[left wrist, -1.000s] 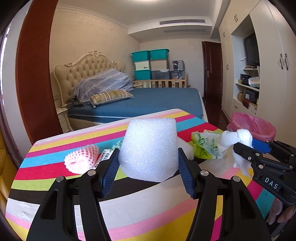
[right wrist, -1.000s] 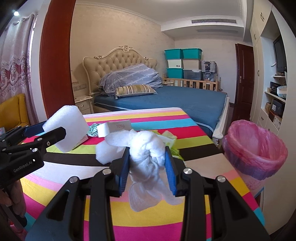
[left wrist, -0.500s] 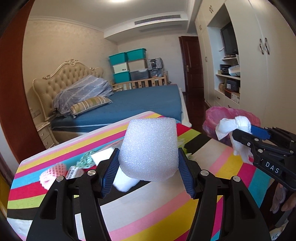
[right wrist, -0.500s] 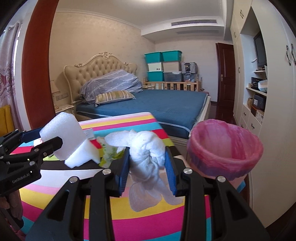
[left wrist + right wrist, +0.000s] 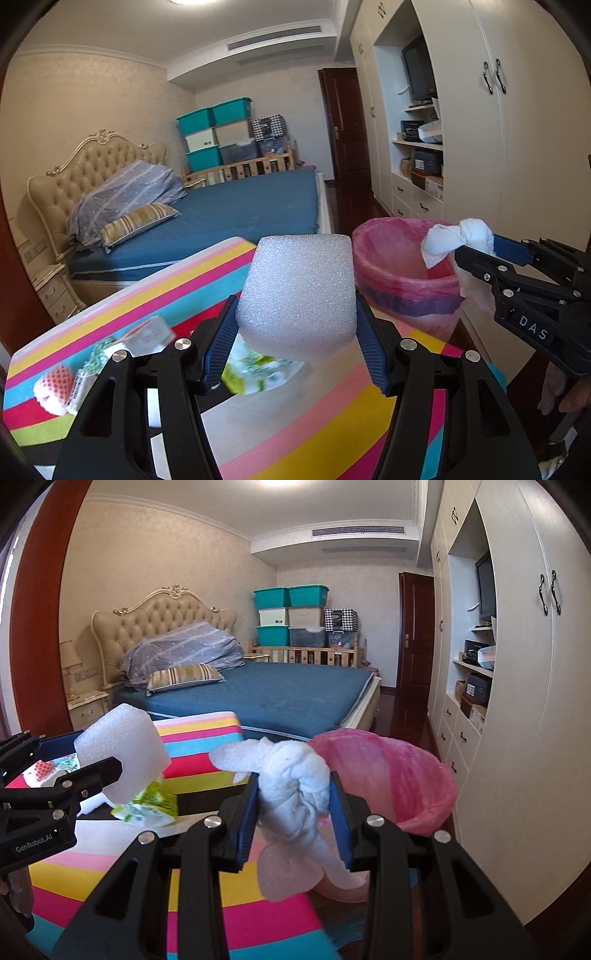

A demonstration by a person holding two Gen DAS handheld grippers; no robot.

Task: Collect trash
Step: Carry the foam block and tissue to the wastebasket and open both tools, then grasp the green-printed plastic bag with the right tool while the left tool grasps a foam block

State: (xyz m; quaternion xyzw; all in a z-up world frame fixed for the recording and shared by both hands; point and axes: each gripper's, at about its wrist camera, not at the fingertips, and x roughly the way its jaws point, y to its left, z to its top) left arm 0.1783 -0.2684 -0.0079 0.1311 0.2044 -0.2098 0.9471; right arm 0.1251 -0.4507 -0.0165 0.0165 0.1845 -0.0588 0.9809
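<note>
My left gripper is shut on a white foam block, held above the striped table near its right edge. The right gripper is shut on a crumpled white tissue wad whose tail hangs below the pads. A bin lined with a pink bag stands just beyond the table's right corner, directly ahead of the tissue. In the left wrist view the pink-bag bin sits right of the foam, and the right gripper holds the tissue wad over its rim.
On the table remain a green-and-white wrapper, a pink foam net, a small white box and other scraps. A blue bed lies beyond the table. White wardrobes line the right wall behind the bin.
Both grippers have swung right, carrying the foam block and the tissue from over the table's middle toward the pink bin. The bin now looms closer in both views.
</note>
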